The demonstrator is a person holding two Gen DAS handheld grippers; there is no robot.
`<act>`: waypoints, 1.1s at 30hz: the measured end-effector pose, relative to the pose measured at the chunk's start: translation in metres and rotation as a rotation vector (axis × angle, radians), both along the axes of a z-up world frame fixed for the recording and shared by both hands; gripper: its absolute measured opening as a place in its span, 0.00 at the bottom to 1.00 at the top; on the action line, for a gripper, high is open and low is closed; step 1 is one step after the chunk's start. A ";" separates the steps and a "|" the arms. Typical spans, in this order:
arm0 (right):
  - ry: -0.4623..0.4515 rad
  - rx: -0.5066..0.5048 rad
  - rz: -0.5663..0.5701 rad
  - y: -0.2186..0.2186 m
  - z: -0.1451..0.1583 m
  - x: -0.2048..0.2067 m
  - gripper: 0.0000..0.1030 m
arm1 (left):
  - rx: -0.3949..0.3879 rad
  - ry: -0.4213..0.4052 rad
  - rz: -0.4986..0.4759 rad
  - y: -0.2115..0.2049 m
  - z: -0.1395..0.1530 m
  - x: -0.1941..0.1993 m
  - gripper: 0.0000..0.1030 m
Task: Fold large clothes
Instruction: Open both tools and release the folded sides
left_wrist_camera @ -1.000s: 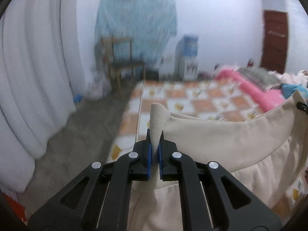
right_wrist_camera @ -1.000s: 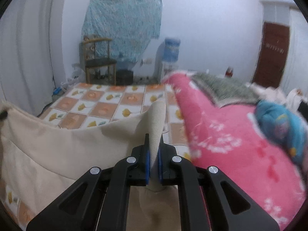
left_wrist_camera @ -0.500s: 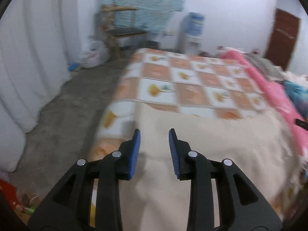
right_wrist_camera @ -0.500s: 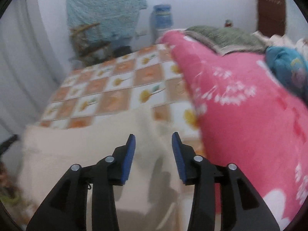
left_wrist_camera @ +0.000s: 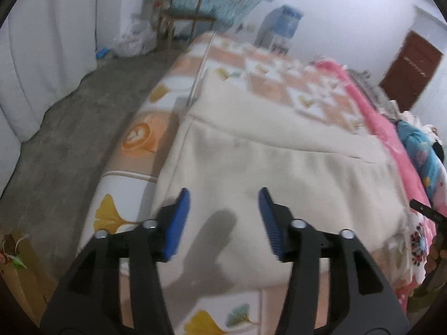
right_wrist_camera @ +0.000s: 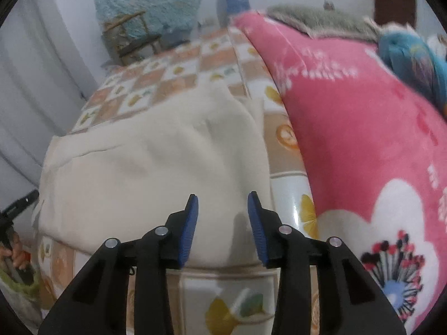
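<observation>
Cream garment (left_wrist_camera: 251, 150) lying flat ahead of, below both grippers; left gripper (left_wrist_camera: 223, 217), right gripper (right_wrist_camera: 222, 217) hovering empty, jaws just opening.

The large cream fabric garment (left_wrist_camera: 251, 150) lies flat on the checked, leaf-printed bedsheet (left_wrist_camera: 282, 81) — the pink flowered blanket (right_wrist_camera: 363, 128) heaped just to its right. Beyond the bed's far end, the wooden chair (left_wrist_camera: 184, 19) and the blue-topped water dispenser (left_wrist_camera: 282, 28) stand against the wall.
</observation>
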State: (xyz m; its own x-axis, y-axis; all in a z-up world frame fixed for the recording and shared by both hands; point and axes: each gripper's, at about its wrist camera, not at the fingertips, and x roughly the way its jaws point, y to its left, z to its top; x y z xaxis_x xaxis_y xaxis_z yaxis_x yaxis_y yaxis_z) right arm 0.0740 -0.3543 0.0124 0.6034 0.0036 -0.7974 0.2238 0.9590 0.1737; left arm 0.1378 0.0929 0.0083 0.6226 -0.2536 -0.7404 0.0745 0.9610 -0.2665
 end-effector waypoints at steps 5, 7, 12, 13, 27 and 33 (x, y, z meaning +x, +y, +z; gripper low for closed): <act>0.097 -0.013 0.000 0.008 -0.032 -0.004 0.48 | 0.125 0.088 -0.012 -0.025 -0.028 -0.021 0.65; 0.101 -0.012 -0.036 0.008 -0.037 -0.009 0.49 | 0.195 0.062 0.007 -0.033 -0.031 -0.029 0.67; 0.061 -0.021 -0.048 0.022 -0.010 -0.021 0.66 | 0.256 0.005 0.014 -0.043 -0.005 -0.051 0.73; 0.053 -0.033 -0.045 0.027 -0.006 -0.025 0.67 | 0.254 -0.010 0.009 -0.045 0.002 -0.057 0.75; -0.212 -0.229 -0.052 0.090 0.067 -0.080 0.93 | 0.178 -0.144 -0.037 -0.074 0.071 -0.094 0.90; -0.342 -0.223 -0.046 0.105 0.087 -0.092 0.93 | 0.175 -0.158 0.025 -0.088 0.082 -0.101 0.91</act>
